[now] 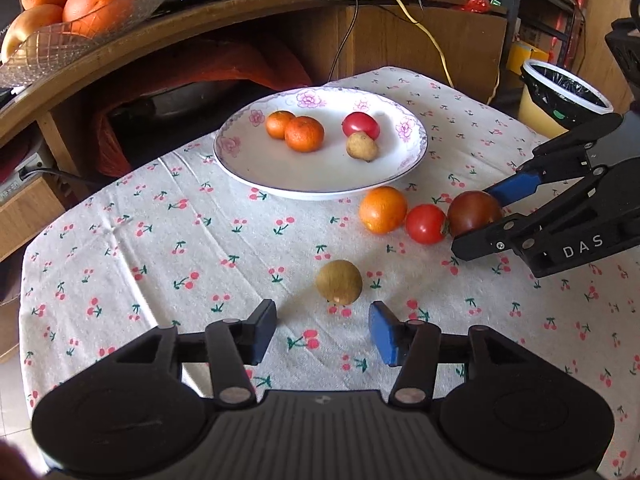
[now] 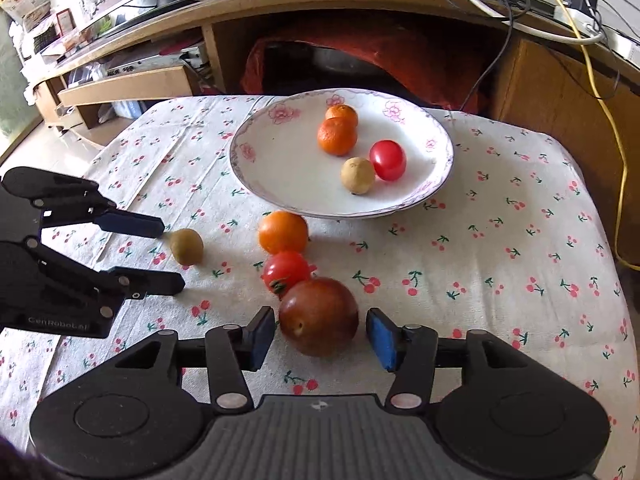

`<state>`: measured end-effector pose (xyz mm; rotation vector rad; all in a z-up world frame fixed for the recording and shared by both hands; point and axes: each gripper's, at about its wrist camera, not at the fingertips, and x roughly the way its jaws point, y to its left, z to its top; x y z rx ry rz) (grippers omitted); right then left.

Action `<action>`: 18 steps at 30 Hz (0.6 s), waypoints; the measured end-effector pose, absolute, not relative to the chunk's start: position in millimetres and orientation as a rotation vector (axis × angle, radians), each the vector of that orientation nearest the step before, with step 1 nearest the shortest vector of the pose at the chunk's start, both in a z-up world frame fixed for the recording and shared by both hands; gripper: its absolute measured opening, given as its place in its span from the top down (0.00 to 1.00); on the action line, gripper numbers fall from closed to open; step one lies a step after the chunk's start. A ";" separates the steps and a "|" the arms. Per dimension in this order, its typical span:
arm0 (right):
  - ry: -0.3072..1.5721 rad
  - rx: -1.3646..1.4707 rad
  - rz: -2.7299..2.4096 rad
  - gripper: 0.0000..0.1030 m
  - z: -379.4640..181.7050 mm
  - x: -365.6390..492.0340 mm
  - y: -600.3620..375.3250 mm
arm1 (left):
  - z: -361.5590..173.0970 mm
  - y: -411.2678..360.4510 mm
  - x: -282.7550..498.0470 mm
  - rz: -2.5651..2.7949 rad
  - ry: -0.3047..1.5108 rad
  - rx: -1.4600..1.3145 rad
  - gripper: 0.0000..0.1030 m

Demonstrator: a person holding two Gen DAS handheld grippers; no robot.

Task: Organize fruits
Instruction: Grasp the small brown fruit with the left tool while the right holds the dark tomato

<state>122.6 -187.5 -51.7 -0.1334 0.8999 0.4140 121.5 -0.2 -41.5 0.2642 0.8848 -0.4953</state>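
Note:
A white floral plate holds two tangerines, a red tomato and a small brown fruit. On the cloth lie an orange, a red tomato, a dark red tomato and a brown fruit. My left gripper is open, just short of the brown fruit. My right gripper is open, its pads on either side of the dark tomato.
A wooden desk with cables and a glass bowl of oranges stands behind the table. A lined bin stands at the right. The cherry-print cloth covers the small table, whose edges fall off on all sides.

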 end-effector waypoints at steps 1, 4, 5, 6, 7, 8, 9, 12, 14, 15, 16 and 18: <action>0.906 -0.125 0.418 0.55 -51.6 123.5 -187.9 | -42.0 -1.5 122.3 -0.495 0.882 0.264 0.42; 0.903 -0.114 0.415 0.62 -51.0 122.5 -189.4 | -43.7 -5.7 126.4 -0.488 0.866 0.259 0.43; 0.908 -0.108 0.420 0.63 -51.1 122.6 -189.5 | -44.3 -6.7 128.6 -0.486 0.862 0.256 0.42; 0.916 -0.102 0.422 0.64 -51.3 122.9 -189.3 | -44.6 -8.1 131.2 -0.482 0.859 0.249 0.42; 0.923 -0.099 0.420 0.64 -51.7 123.1 -189.1 | -45.3 -9.2 134.6 -0.478 0.860 0.242 0.42; 0.923 -0.095 0.420 0.64 -51.9 122.9 -189.2 | -45.7 -10.4 137.7 -0.472 0.858 0.235 0.42; 0.920 -0.094 0.420 0.64 -52.1 122.4 -189.5 | -46.2 -12.1 140.9 -0.470 0.857 0.232 0.42; 0.920 -0.085 0.422 0.63 -52.7 121.9 -190.7 | -46.8 -19.2 148.9 -0.469 0.851 0.229 0.42; 0.917 -0.083 0.427 0.63 -52.6 121.2 -191.2 | -48.5 -25.1 154.1 -0.458 0.842 0.234 0.42; 0.916 -0.080 0.427 0.64 -52.6 120.8 -192.0 | -49.3 -26.9 156.4 -0.456 0.836 0.231 0.41; 0.917 -0.073 0.427 0.64 -52.5 121.1 -193.4 | -49.8 -28.4 159.0 -0.453 0.832 0.227 0.41; 0.921 -0.060 0.422 0.65 -52.1 121.7 -194.7 | -50.4 -30.2 163.1 -0.441 0.822 0.226 0.41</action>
